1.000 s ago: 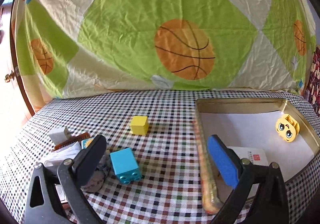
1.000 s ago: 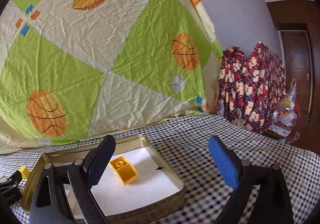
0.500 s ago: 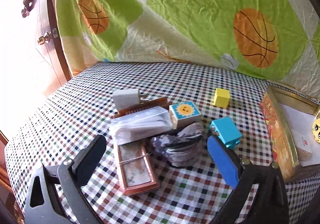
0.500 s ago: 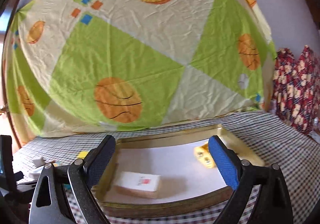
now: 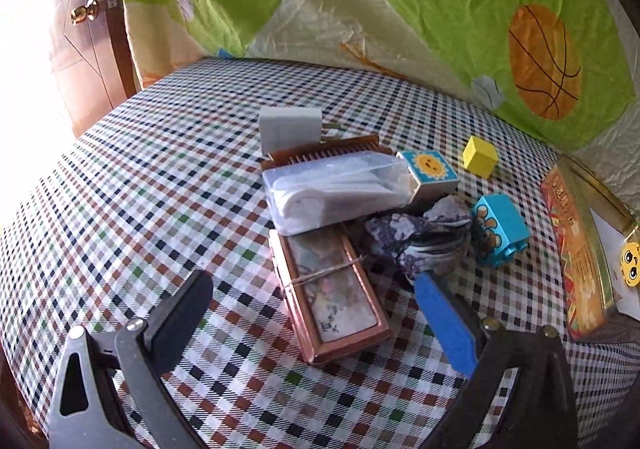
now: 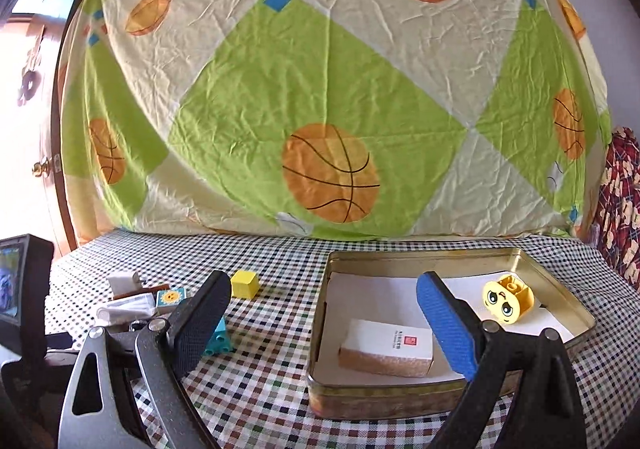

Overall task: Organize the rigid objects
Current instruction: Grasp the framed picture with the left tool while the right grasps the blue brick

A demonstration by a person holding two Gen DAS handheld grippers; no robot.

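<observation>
Left gripper (image 5: 316, 309): jaws wide apart and empty, hovering over the pile with the copper case (image 5: 334, 295) between the fingers.
Right gripper (image 6: 326, 319): jaws spread, holding nothing, facing the tin (image 6: 448, 255).
Pile: case at centre; clear box (image 5: 336, 193) at 12 o'clock resting on its far end; sun block (image 5: 430, 173) and yellow cube (image 5: 480, 155) toward 1 to 2; blue brick (image 5: 500, 235) at 3; charger (image 5: 290, 127) and comb (image 5: 332, 151) farthest at 12.
Handling: case looks stiff, flat, probably light and smooth; take it across the long sides, near the string.
Soft item: purple cloth (image 5: 424, 239) touches the case; likely leave it.
Tin: holds a white box (image 6: 388, 347) and face block (image 6: 506, 299).
Surface: checked tablecloth (image 5: 160, 189), may bunch up.
Room: basketball sheet (image 6: 332, 89) behind; wooden door (image 5: 80, 49) at 10.
</observation>
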